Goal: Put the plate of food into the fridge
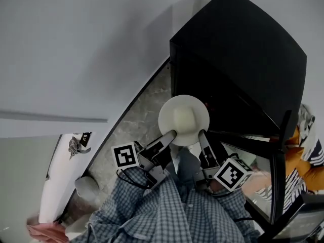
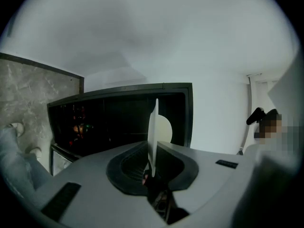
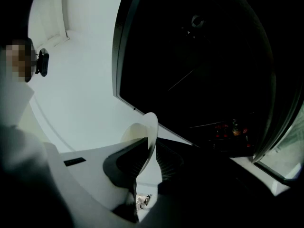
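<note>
Head view: the left claw and the right claw each grip the near rim of the plate. They hold it in the air in front of the open fridge, above the floor.
Left gripper view: the plate is seen edge-on, clamped between ribbed dark pads.
Right gripper view: this claw is likewise closed on the rim.
Materials: the plate is white, round and smooth with a raised pale middle. The fridge is black and boxy. The floor is grey marbled stone.
Fridge contents: small coloured items sit on a shelf (too dim to name). Only the gripper views show them.
</note>
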`<action>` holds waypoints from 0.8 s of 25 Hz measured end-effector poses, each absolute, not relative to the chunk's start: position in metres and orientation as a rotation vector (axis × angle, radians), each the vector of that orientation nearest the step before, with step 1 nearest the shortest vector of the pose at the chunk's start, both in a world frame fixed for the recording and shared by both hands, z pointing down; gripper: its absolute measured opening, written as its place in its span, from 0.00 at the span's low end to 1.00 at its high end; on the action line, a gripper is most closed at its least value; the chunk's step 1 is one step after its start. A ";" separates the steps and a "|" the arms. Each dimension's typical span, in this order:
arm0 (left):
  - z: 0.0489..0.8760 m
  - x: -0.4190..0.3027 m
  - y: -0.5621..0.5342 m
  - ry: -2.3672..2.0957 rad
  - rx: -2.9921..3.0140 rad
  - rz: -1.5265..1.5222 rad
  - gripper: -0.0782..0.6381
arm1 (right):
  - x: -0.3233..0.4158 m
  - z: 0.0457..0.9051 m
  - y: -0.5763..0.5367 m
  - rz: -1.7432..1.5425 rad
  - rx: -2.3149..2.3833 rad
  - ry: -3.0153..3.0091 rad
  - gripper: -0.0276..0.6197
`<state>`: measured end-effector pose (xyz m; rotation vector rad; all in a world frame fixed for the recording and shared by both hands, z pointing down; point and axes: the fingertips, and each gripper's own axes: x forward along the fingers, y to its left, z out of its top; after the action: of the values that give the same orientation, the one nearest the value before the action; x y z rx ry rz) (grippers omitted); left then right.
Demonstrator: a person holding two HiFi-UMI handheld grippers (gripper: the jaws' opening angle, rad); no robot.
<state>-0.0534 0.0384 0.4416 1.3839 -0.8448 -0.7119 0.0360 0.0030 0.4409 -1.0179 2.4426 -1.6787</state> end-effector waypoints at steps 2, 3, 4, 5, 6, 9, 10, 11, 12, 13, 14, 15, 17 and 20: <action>0.447 -0.053 0.031 -0.802 1.394 -0.657 0.16 | 0.039 0.446 0.002 -1.682 -1.120 2.386 0.13; 0.449 -0.053 0.028 -0.785 1.397 -0.638 0.16 | 0.040 0.448 0.001 -1.679 -1.162 2.364 0.13; 0.451 -0.053 0.025 -0.772 1.399 -0.623 0.16 | 0.041 0.449 -0.001 -1.672 -1.186 2.345 0.13; 0.452 -0.052 0.022 -0.761 1.402 -0.612 0.16 | 0.041 0.451 -0.003 -1.663 -1.198 2.326 0.13; 0.453 -0.052 0.020 -0.750 1.406 -0.599 0.16 | 0.042 0.453 -0.004 -1.657 -1.209 2.302 0.13; 0.459 -0.049 0.015 -0.707 1.418 -0.549 0.16 | 0.045 0.459 -0.003 -1.636 -1.276 2.246 0.13; 0.461 -0.049 0.014 -0.696 1.418 -0.532 0.16 | 0.046 0.462 -0.003 -1.631 -1.301 2.235 0.13; 0.464 -0.049 0.012 -0.688 1.418 -0.516 0.16 | 0.046 0.465 -0.003 -1.632 -1.322 2.221 0.13; 0.467 -0.050 0.011 -0.681 1.421 -0.501 0.16 | 0.045 0.468 -0.003 -1.632 -1.343 2.212 0.13; 0.469 -0.050 0.009 -0.672 1.425 -0.488 0.16 | 0.045 0.470 -0.004 -1.628 -1.362 2.208 0.13; 0.472 -0.050 0.008 -0.662 1.430 -0.478 0.16 | 0.046 0.472 -0.004 -1.624 -1.381 2.196 0.13; 0.474 -0.049 0.007 -0.651 1.435 -0.468 0.16 | 0.046 0.475 -0.004 -1.625 -1.399 2.172 0.13; 0.480 -0.047 0.004 -0.632 1.444 -0.445 0.16 | 0.047 0.480 -0.003 -1.627 -1.416 2.109 0.13; 0.489 -0.045 0.000 -0.606 1.448 -0.413 0.16 | 0.050 0.489 -0.004 -1.605 -1.439 2.062 0.13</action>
<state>-0.0449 0.0001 0.4892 1.4483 -0.6062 -0.4127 0.0502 -0.0037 0.4887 -1.4388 2.0620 -1.6054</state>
